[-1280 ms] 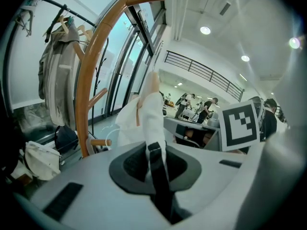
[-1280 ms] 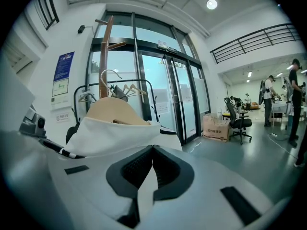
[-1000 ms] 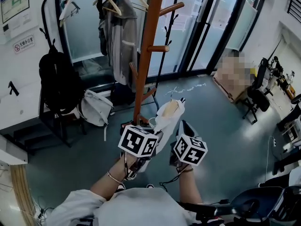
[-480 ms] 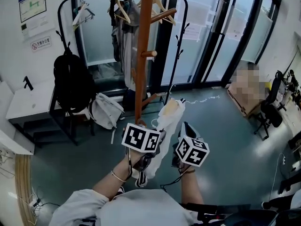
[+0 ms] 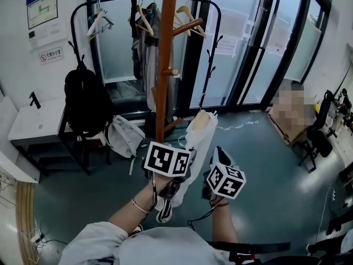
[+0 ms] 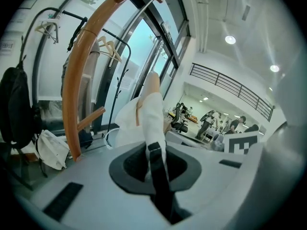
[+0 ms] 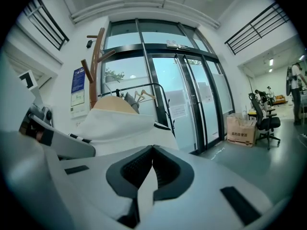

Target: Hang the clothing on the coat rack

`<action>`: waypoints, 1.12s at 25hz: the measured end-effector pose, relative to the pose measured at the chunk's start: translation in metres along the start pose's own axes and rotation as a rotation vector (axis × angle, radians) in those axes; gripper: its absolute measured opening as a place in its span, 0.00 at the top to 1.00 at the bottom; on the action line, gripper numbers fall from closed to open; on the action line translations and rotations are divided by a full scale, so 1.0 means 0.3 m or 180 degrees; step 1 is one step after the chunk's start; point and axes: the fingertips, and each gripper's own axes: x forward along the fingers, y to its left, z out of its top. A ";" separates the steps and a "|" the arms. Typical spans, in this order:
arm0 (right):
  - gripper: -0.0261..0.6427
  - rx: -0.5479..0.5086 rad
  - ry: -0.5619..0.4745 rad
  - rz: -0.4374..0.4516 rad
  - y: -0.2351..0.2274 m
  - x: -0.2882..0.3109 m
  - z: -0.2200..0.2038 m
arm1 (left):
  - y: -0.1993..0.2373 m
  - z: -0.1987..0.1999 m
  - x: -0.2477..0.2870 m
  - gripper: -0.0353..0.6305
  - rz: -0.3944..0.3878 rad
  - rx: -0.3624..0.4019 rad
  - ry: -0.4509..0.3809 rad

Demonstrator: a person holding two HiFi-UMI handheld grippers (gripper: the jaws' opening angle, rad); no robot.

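A white garment (image 5: 197, 139) with thin dark trim hangs limp from a pale wooden hanger (image 5: 201, 122), the hanger's rounded shoulder bare at the top and its wire hook rising above, the cloth falling in a narrow, crumpled fold toward the floor. It is held up in the air in front of a person in a light grey top, just to the right of the trunk of the orange-brown wooden coat rack (image 5: 165, 65) and below its upper pegs, not touching it. The left gripper (image 6: 154, 150) has its jaws pinched nearly together on the garment, a dark strip and white cloth caught between them; the right gripper (image 7: 149, 169) is likewise clamped on a fold of white fabric lower on the same garment, its marker cube near the left one. Behind the coat rack stands a black clothes rail (image 5: 149, 2) carrying empty wooden hangers and grey clothing (image 5: 146, 54). A black backpack (image 5: 85, 101) hangs at the rail's left end, with a white bag (image 5: 124, 137) slumped on the floor beside it. Tall glass doors (image 5: 248, 43) in dark frames fill the wall beyond, and office chairs (image 5: 317, 127) stand well apart at the right on the grey-green floor (image 5: 265, 159).
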 end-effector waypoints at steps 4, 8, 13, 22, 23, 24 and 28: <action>0.93 -0.0058 -0.0048 0.0025 0.009 0.008 0.028 | -0.008 0.058 -0.008 0.90 0.0029 0.0069 -0.0100; 0.93 -0.0136 -0.0123 0.0044 0.018 0.013 0.085 | -0.017 0.123 -0.025 0.90 0.0046 0.0134 -0.0180; 0.93 -0.0200 -0.0222 0.0074 0.030 0.010 0.150 | -0.019 0.202 -0.057 0.90 0.0075 0.0155 -0.0310; 0.93 -0.0253 -0.0222 0.0176 0.065 0.022 0.175 | -0.037 0.296 -0.110 0.90 0.0132 0.0227 -0.0514; 0.93 -0.0261 -0.0225 0.0190 0.069 0.024 0.180 | -0.037 0.303 -0.113 0.90 0.0149 0.0239 -0.0532; 0.93 -0.0261 -0.0227 0.0208 0.074 0.026 0.185 | -0.037 0.311 -0.118 0.90 0.0169 0.0252 -0.0549; 0.93 -0.0195 -0.0213 0.0320 0.100 0.031 0.200 | -0.037 0.344 -0.140 0.90 0.0220 0.0286 -0.0604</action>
